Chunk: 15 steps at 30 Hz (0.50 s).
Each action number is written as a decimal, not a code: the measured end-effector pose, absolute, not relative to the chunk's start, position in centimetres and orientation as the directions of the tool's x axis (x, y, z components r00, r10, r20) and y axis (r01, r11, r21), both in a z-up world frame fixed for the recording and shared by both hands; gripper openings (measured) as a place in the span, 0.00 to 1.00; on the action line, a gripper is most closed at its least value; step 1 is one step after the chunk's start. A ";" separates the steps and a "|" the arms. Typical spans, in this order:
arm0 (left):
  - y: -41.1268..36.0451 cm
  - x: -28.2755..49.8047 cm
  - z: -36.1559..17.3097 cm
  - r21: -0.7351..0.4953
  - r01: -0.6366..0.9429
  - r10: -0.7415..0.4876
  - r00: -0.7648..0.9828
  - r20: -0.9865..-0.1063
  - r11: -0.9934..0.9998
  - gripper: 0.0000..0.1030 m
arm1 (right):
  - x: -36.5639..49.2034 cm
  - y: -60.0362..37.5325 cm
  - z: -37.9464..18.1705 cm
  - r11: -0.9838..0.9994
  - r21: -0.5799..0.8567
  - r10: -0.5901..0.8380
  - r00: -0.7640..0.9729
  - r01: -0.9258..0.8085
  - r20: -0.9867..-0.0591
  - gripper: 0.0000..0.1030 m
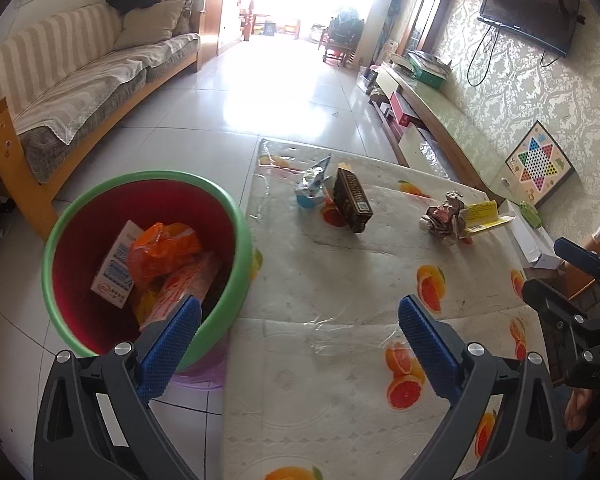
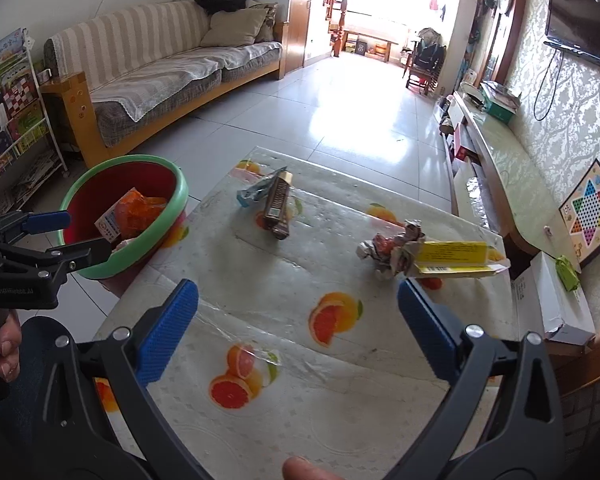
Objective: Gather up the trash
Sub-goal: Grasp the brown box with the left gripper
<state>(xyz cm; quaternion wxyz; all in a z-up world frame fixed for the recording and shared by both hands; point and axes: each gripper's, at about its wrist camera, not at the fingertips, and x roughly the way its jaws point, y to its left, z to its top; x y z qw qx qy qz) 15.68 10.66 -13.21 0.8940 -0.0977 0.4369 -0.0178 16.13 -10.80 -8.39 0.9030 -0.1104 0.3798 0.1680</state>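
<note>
A red bin with a green rim (image 1: 236,216) (image 2: 176,204) stands left of the table and holds an orange wrapper (image 1: 160,248), a white carton and other packs. On the table lie a dark brown box (image 1: 352,200) (image 2: 277,204), a blue-silver pouch (image 1: 311,184) (image 2: 256,190), a crumpled paper wad (image 1: 444,216) (image 2: 392,250) and a yellow box (image 1: 484,216) (image 2: 452,258). My left gripper (image 1: 300,328) is open and empty, over the table's left edge beside the bin. My right gripper (image 2: 298,316) is open and empty above the table's near part.
The table (image 1: 340,400) has a fruit-print plastic cover. A sofa (image 1: 80,92) runs along the left wall. A low TV cabinet (image 1: 440,108), a checkers board (image 1: 538,164) and a white box (image 2: 556,304) are at the right. A book rack (image 2: 12,120) stands at the far left.
</note>
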 end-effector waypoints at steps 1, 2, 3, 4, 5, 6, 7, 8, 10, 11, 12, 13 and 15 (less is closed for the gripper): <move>9.9 16.3 -13.3 -0.191 -0.048 -0.122 0.614 -0.779 0.980 0.92 | 16.2 -11.8 -8.3 0.924 -0.065 0.217 0.659 -0.376 -0.720 0.95; 9.2 17.0 -13.4 -0.187 -0.043 -0.122 0.611 -0.782 0.981 0.92 | 16.2 -12.8 -8.3 0.929 -0.062 0.213 0.665 -0.365 -0.716 0.95; 8.4 17.8 -13.6 -0.182 -0.038 -0.122 0.604 -0.787 0.983 0.92 | 16.2 -13.7 -8.4 0.934 -0.060 0.207 0.672 -0.352 -0.711 0.95; 7.7 18.7 -13.8 -0.172 -0.032 -0.119 0.597 -0.794 0.985 0.92 | 16.3 -14.7 -8.3 0.939 -0.055 0.203 0.676 -0.340 -0.708 0.95; 6.9 19.6 -13.9 -0.162 -0.022 -0.118 0.591 -0.798 0.987 0.92 | 16.3 -15.7 -8.5 0.944 -0.046 0.200 0.678 -0.326 -0.707 0.95; 6.3 20.6 -14.1 -0.158 -0.016 -0.119 0.583 -0.804 0.987 0.92 | 16.3 -16.7 -8.7 0.949 -0.036 0.197 0.679 -0.313 -0.707 0.95; 5.7 21.6 -14.2 -0.152 -0.013 -0.117 0.576 -0.809 0.988 0.92 | 16.3 -17.9 -9.0 0.954 -0.027 0.192 0.677 -0.298 -0.710 0.95; 5.1 22.6 -14.4 -0.156 -0.009 -0.123 0.571 -0.812 0.988 0.92 | 16.3 -18.9 -9.5 0.959 -0.015 0.189 0.674 -0.284 -0.714 0.95; 4.1 24.7 -14.9 -0.154 -0.013 -0.121 0.558 -0.821 0.988 0.92 | 16.3 -20.8 -10.3 0.967 0.000 0.177 0.669 -0.256 -0.722 0.95; 3.6 25.8 -15.2 -0.151 -0.012 -0.120 0.551 -0.826 0.988 0.92 | 16.3 -21.8 -10.7 0.971 0.003 0.168 0.666 -0.241 -0.727 0.95; 3.2 27.0 -15.7 -0.148 -0.016 -0.116 0.540 -0.834 0.989 0.92 | 16.4 -22.6 -11.0 0.974 0.011 0.161 0.663 -0.225 -0.731 0.95; 2.8 28.1 -16.2 -0.139 -0.021 -0.108 0.528 -0.842 0.990 0.92 | 16.4 -23.6 -11.3 0.978 0.019 0.154 0.661 -0.207 -0.734 0.95; 2.2 30.0 -17.2 -0.139 -0.031 -0.105 0.505 -0.857 0.990 0.91 | 16.4 -25.2 -11.8 0.984 0.031 0.140 0.659 -0.174 -0.739 0.95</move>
